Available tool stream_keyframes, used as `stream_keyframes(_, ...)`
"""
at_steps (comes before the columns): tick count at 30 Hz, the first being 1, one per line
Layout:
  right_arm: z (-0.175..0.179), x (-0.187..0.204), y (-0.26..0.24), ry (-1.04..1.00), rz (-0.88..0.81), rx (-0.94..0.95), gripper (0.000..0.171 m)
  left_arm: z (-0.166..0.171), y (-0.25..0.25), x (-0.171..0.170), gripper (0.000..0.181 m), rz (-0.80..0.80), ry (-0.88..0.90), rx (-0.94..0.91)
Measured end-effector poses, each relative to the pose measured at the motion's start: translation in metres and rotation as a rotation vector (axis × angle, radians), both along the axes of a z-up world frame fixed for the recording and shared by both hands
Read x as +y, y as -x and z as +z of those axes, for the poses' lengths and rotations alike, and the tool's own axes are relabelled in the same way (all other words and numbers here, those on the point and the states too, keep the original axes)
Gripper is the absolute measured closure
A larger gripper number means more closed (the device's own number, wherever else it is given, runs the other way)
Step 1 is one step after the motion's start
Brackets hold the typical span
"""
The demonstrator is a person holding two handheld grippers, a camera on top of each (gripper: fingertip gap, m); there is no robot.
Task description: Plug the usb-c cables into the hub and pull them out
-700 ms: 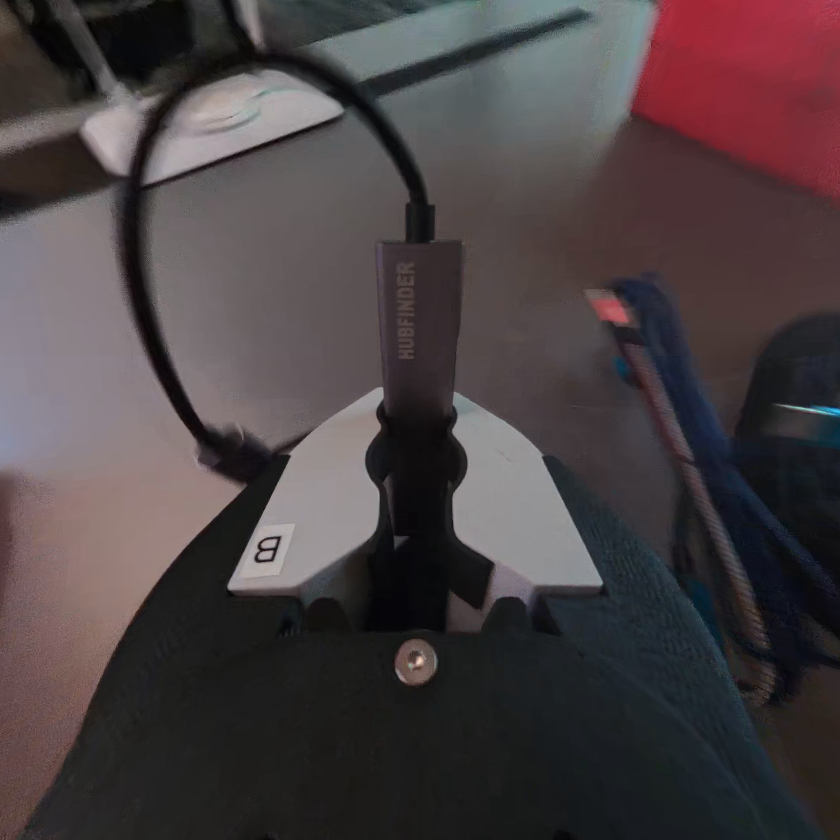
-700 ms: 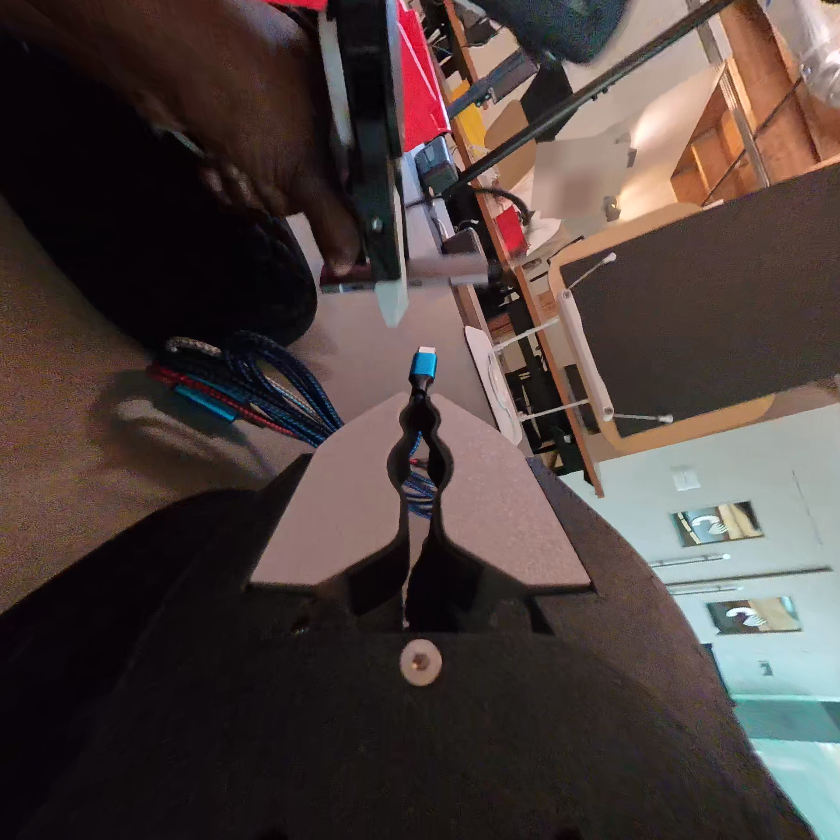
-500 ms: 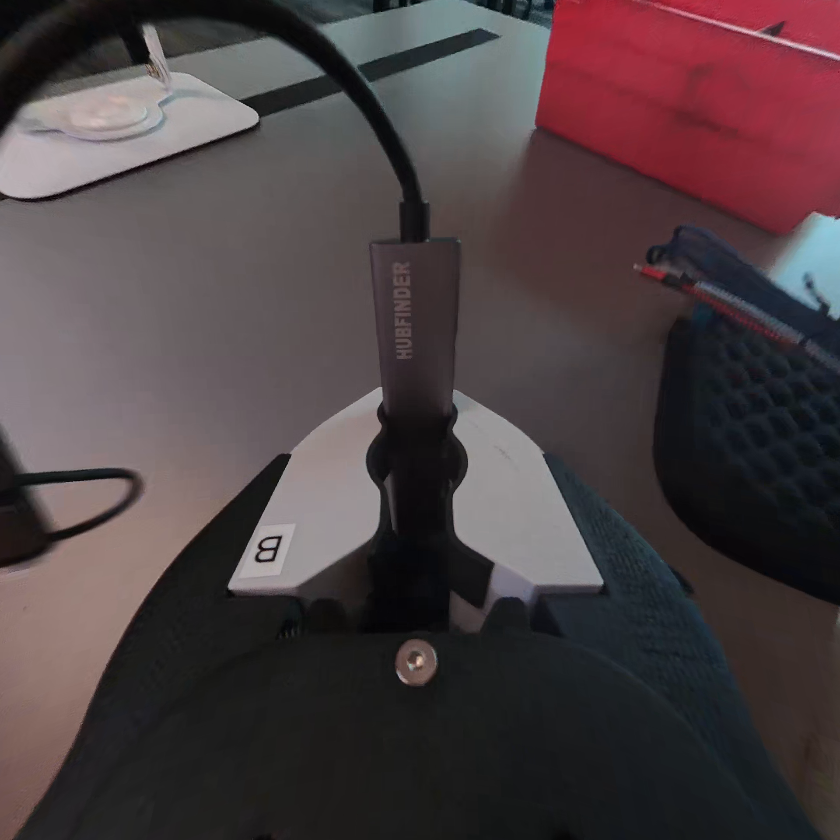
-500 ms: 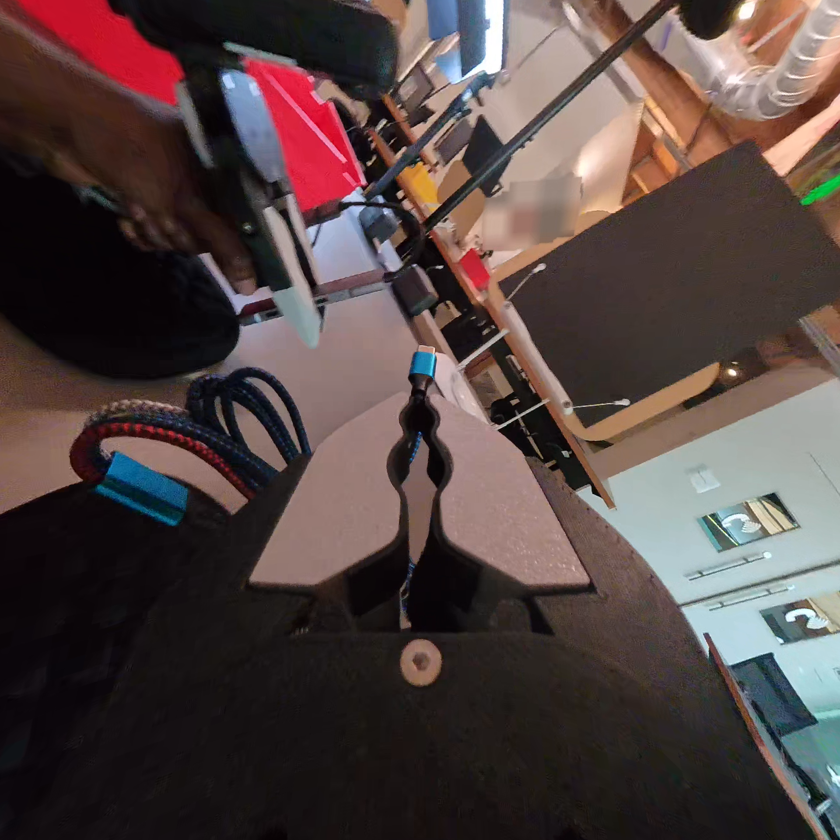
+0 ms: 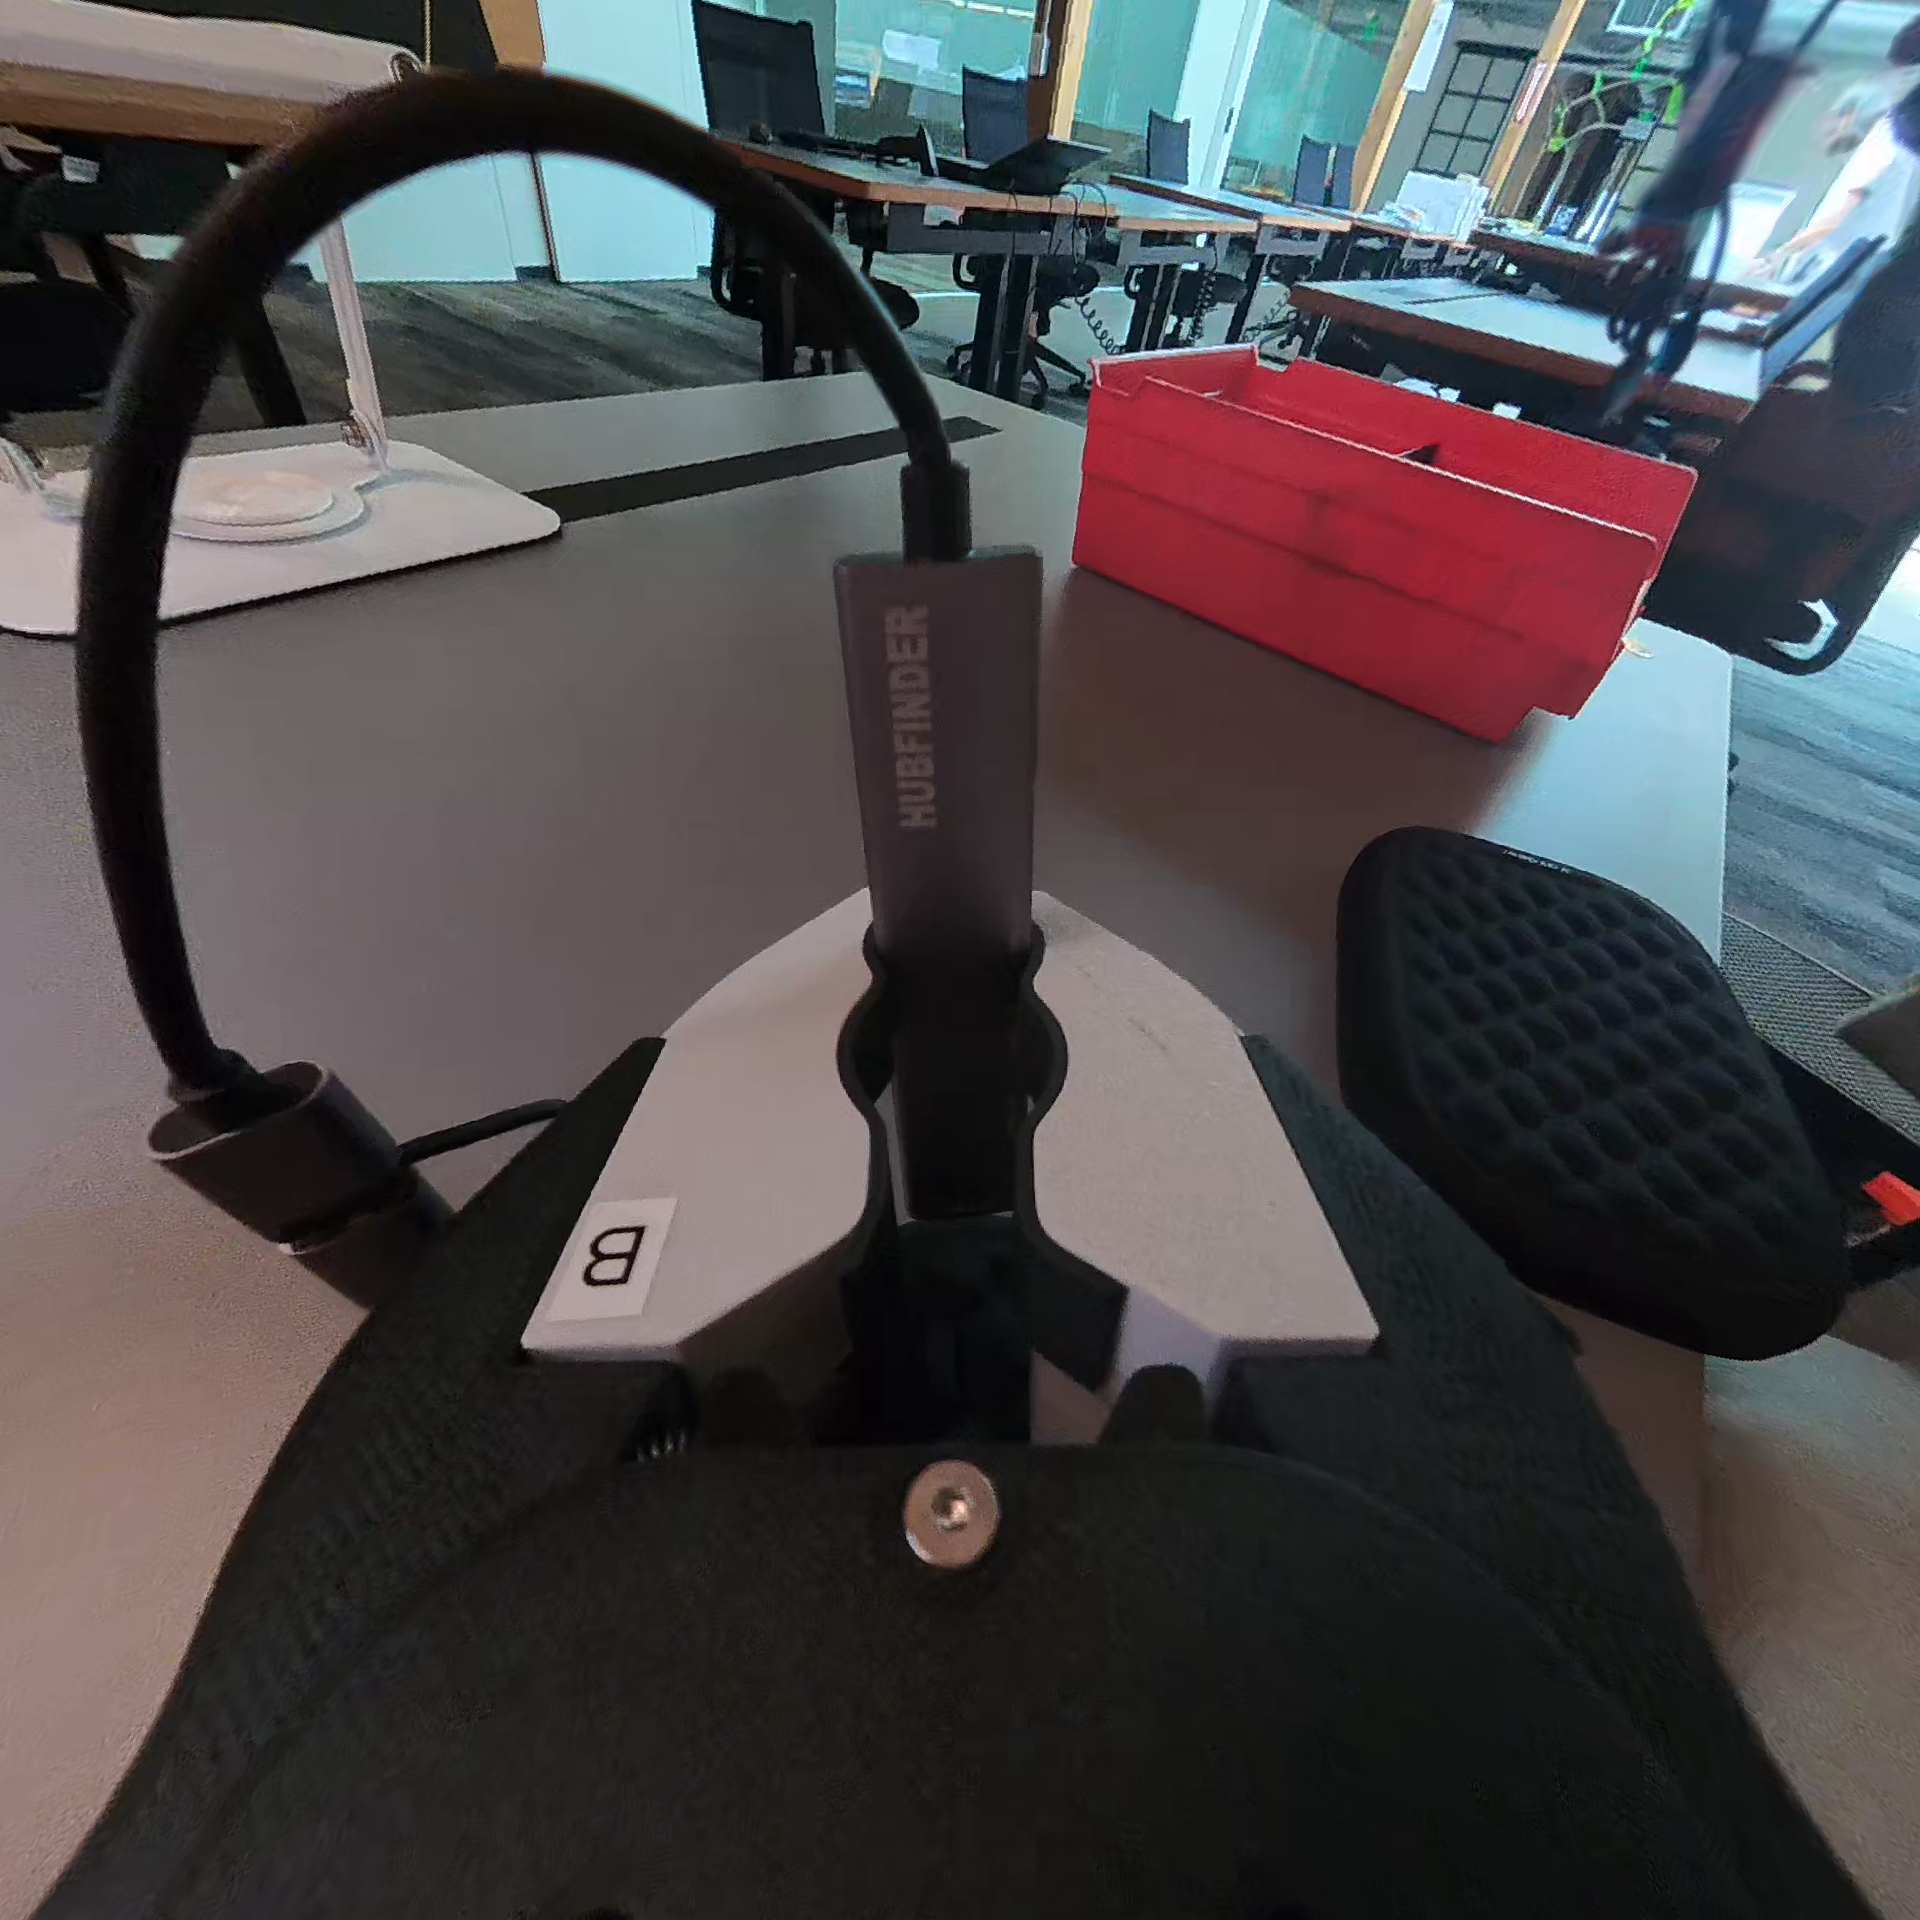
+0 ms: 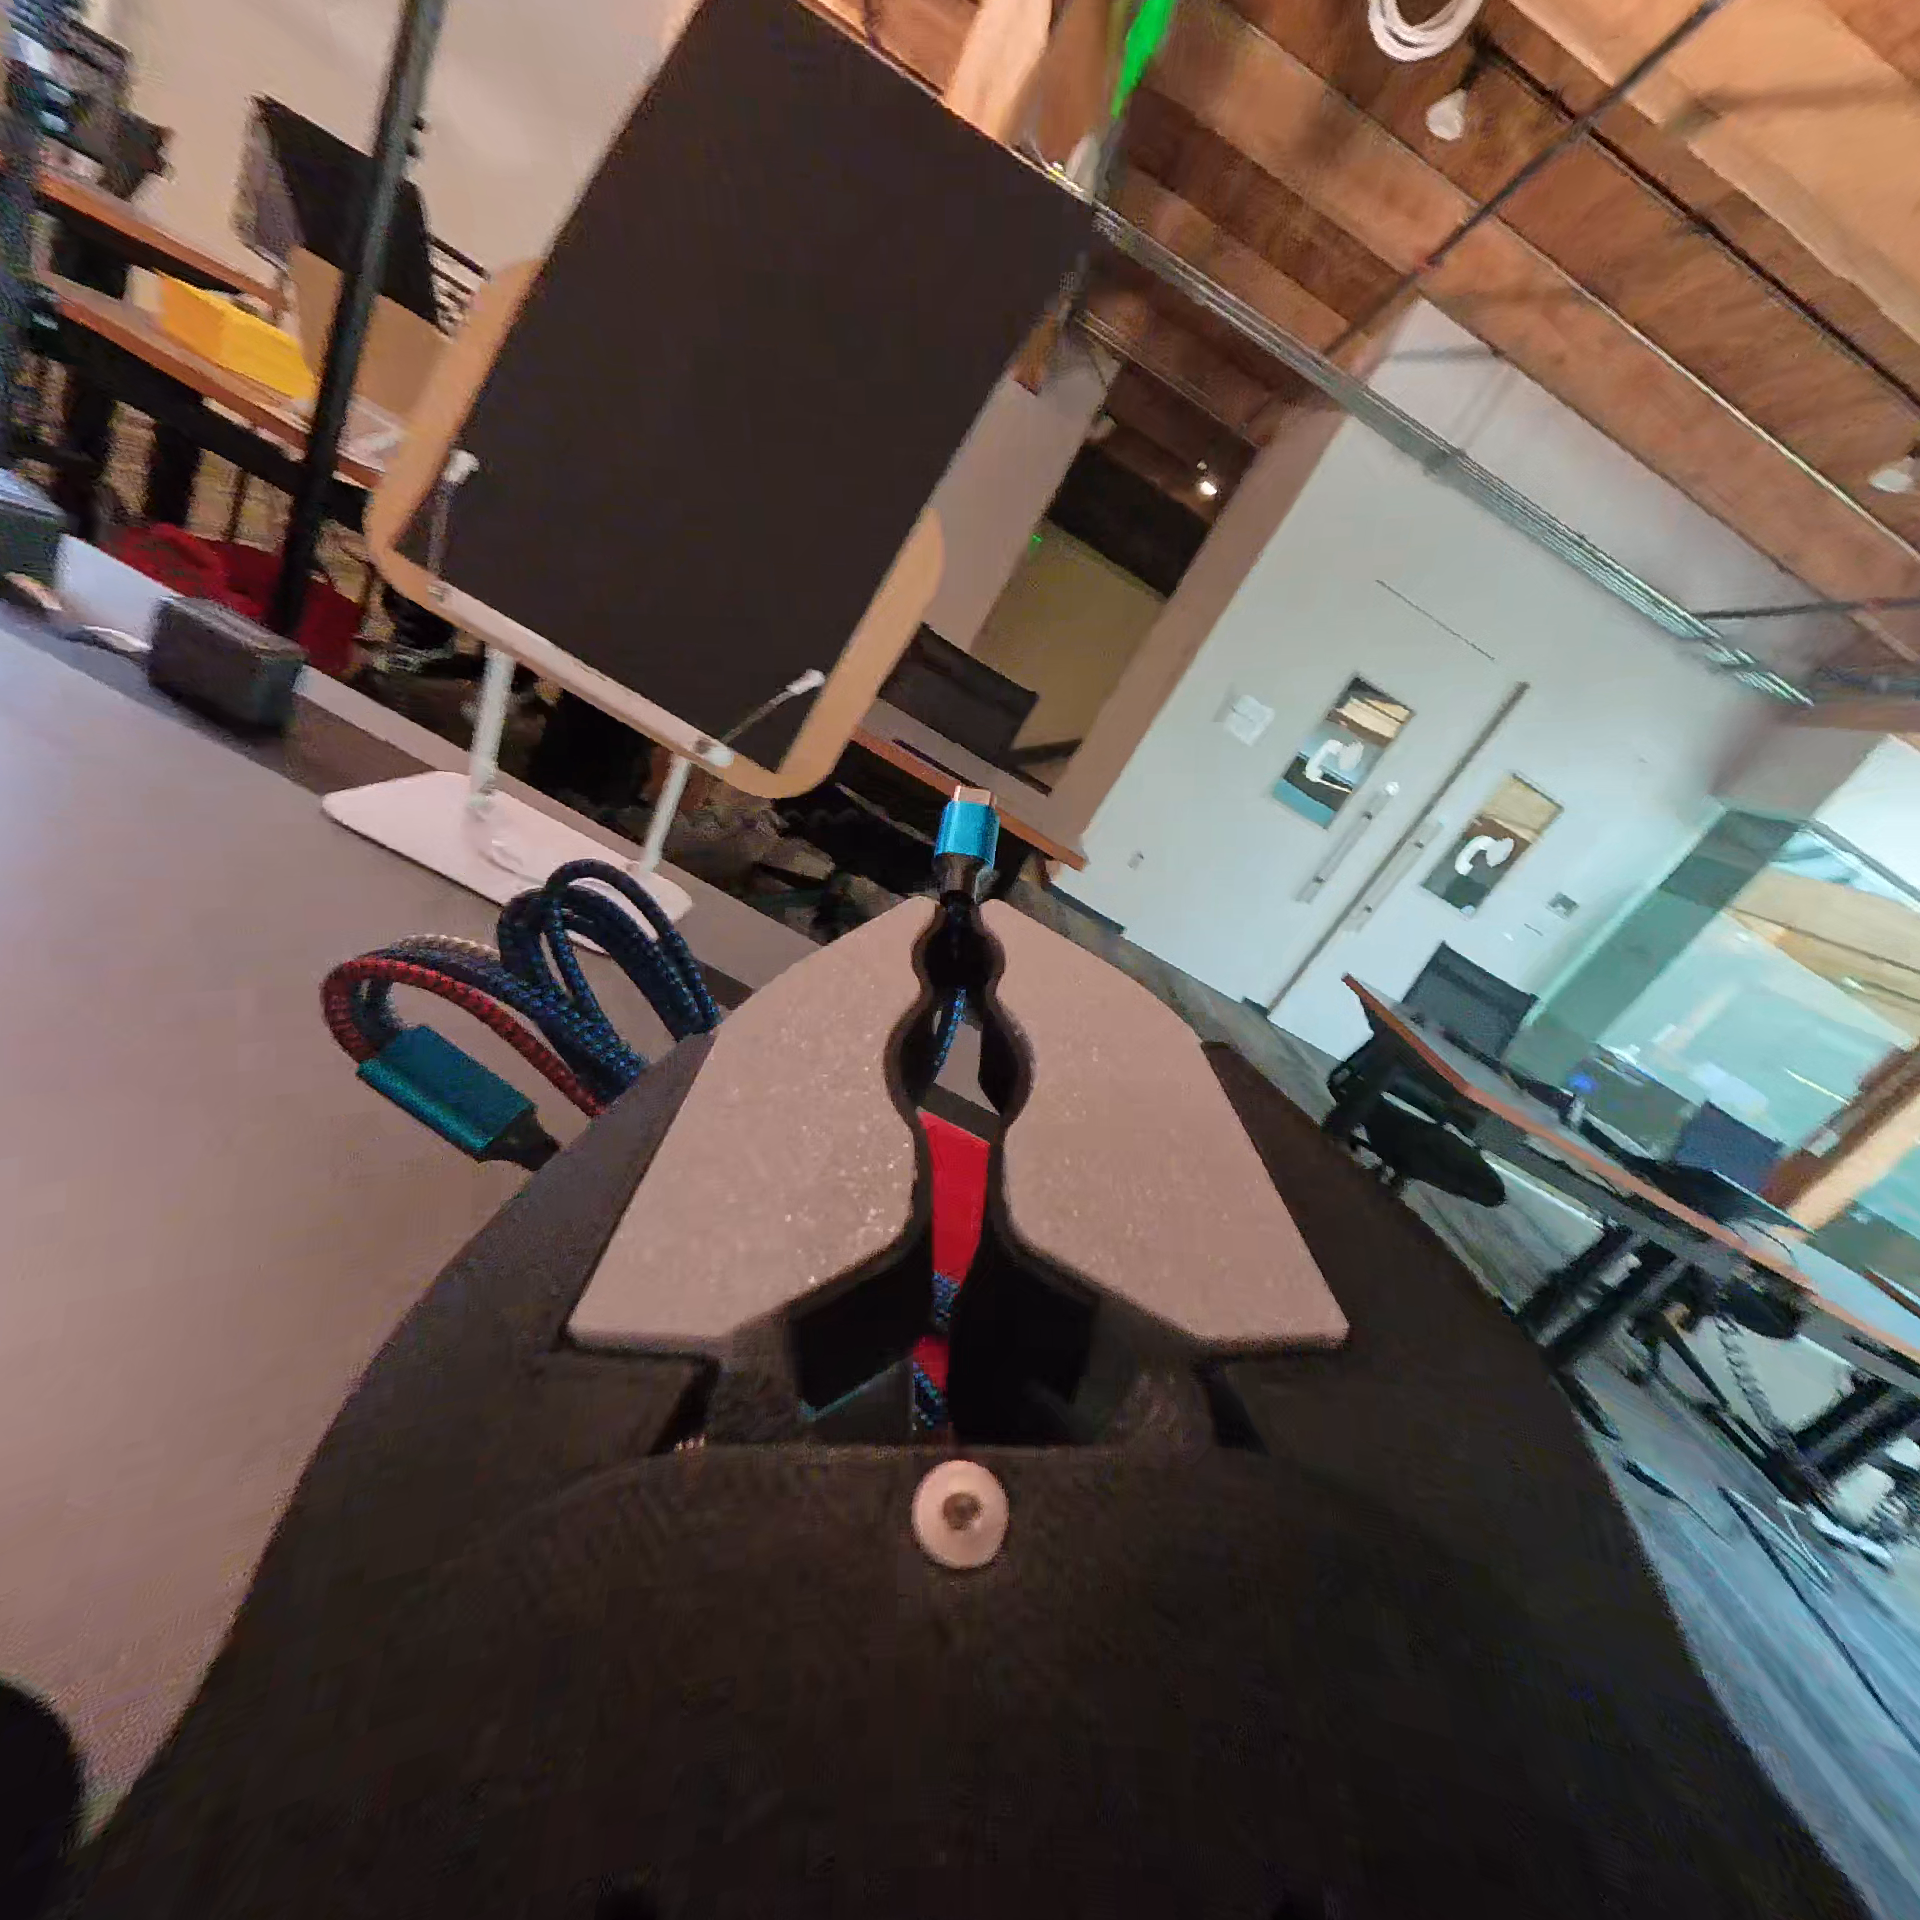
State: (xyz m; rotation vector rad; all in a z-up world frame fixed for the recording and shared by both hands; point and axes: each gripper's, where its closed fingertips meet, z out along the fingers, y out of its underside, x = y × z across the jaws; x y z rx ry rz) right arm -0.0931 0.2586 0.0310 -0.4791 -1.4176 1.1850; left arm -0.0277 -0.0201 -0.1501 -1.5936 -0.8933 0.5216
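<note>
My left gripper (image 5: pixel 951 940) is shut on a grey slim hub (image 5: pixel 940 727), which points forward above the dark table. The hub's black lead (image 5: pixel 135 623) arches up and left and ends in a dark plug (image 5: pixel 275 1164) beside my left finger. My right gripper (image 6: pixel 954 906) is shut on a blue braided usb-c cable, just behind its blue plug (image 6: pixel 966 836), whose metal tip points up and away. A bundle of blue and red braided cables (image 6: pixel 540 997) lies on the table to the left of my right gripper, with a teal plug (image 6: pixel 447 1091) at its near end.
A red bin (image 5: pixel 1351 540) stands on the table ahead to the right. A black mesh pad (image 5: pixel 1579 1101) lies at the right. A white stand base (image 5: pixel 260 520) is at the back left, and it shows under a dark panel (image 6: pixel 727 364) in the right wrist view. My hands' fingertips stand some 35 centimeters from each other.
Both grippers tilted up and swung, so the views now show the room beyond the table. The left gripper and hand have left the right wrist view. Both grips are unchanged.
</note>
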Motion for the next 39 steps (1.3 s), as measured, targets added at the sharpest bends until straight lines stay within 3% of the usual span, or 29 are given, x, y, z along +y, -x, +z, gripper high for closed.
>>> stream_keyframes(6,-0.016,0.065,0.083,-0.023,-0.091,-0.118,0.169,0.004,0.0,-0.001,0.162,-0.005,-0.034,0.008)
stream_keyframes(12,-0.059,0.084,0.147,-0.189,-0.009,-0.22,0.168,0.004,0.001,-0.001,0.162,-0.008,-0.044,-0.001)
stream_keyframes(18,-0.108,0.11,0.17,-0.291,-0.172,-0.491,0.168,0.004,0.002,-0.001,0.162,-0.006,-0.048,-0.004)
stream_keyframes(20,-0.12,0.116,0.167,-0.276,-0.213,-0.6,0.147,0.004,0.001,-0.001,0.162,-0.006,-0.052,-0.003)
stream_keyframes(25,-0.084,0.099,0.152,-0.047,-0.153,-0.52,0.144,0.005,0.001,-0.001,0.162,-0.005,-0.05,0.006)
stream_keyframes(30,-0.041,0.047,0.101,0.184,0.057,-0.432,0.145,0.007,0.001,0.0,0.162,0.003,-0.036,0.024)
stream_keyframes(33,-0.034,-0.012,0.05,0.288,0.301,-0.413,0.148,0.007,0.0,0.001,0.162,0.008,-0.004,0.047)
stream_keyframes(36,-0.05,-0.087,-0.011,0.338,0.587,-0.436,0.143,0.004,-0.002,0.006,0.162,0.003,0.059,0.065)
stream_keyframes(39,-0.091,-0.16,-0.055,0.335,0.743,-0.498,0.126,-0.001,-0.004,0.013,0.162,-0.009,0.158,0.096)
